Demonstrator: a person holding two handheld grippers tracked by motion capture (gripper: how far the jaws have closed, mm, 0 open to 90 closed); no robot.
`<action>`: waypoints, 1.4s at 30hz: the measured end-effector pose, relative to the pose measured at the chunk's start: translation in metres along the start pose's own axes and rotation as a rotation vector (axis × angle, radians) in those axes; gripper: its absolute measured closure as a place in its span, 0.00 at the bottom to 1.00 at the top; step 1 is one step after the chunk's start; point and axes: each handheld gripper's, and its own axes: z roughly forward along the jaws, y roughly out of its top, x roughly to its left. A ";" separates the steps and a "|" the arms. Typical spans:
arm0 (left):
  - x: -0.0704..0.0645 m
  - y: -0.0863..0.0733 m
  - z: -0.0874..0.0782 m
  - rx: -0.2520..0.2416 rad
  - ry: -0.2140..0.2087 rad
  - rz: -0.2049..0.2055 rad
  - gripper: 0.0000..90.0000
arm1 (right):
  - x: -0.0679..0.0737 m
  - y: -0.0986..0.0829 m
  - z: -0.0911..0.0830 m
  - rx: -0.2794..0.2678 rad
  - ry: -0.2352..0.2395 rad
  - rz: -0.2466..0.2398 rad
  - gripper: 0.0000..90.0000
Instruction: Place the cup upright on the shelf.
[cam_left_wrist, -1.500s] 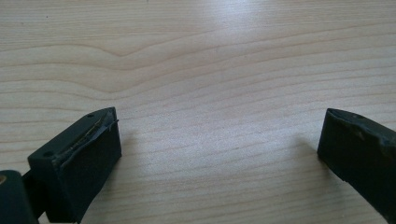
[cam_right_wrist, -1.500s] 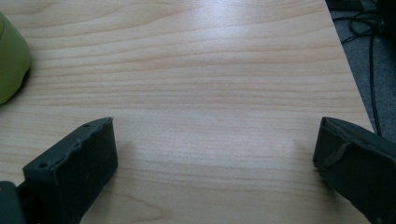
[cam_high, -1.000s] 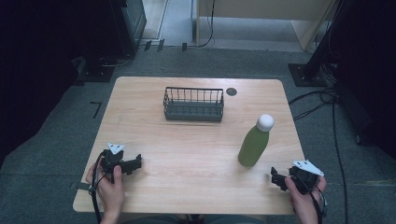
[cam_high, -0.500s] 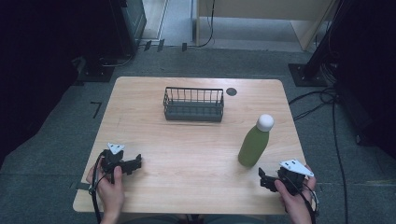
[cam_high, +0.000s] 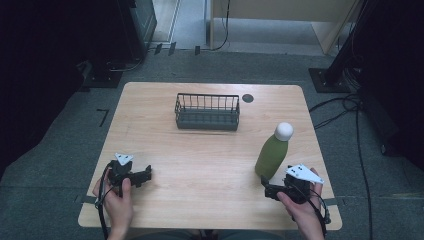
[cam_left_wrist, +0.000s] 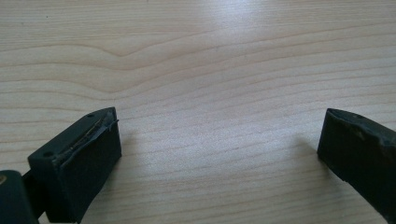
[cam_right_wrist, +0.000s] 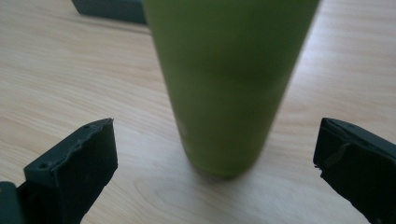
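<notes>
Right gripper (cam_high: 268, 190) has slid in toward the green bottle (cam_high: 272, 154), jaws spread wide just short of it, while the left gripper (cam_high: 145, 173) sits spread over bare table (cam_high: 210, 165).

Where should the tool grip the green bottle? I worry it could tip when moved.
Grip the green bottle on its straight lower body, likely coming level from the near edge, where the right tool already faces it open. It stands upright and narrows toward the white cap, so higher up gives less hold.

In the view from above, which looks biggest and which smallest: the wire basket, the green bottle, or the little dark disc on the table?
1. Wire basket, clearly the widest.
2. Green bottle; it stands nearer the camera, which may flatter it.
3. Dark disc, by far the smallest.
</notes>
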 end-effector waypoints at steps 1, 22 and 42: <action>0.000 0.000 0.000 0.000 0.000 0.000 0.00 | 0.004 0.004 0.001 -0.016 0.022 -0.005 0.00; 0.000 0.000 0.000 0.000 0.000 0.000 0.00 | 0.008 0.038 0.017 -0.138 -0.100 0.051 0.15; 0.000 0.000 0.000 0.000 0.000 0.000 0.00 | 0.010 0.047 0.026 -0.172 -0.111 0.010 0.22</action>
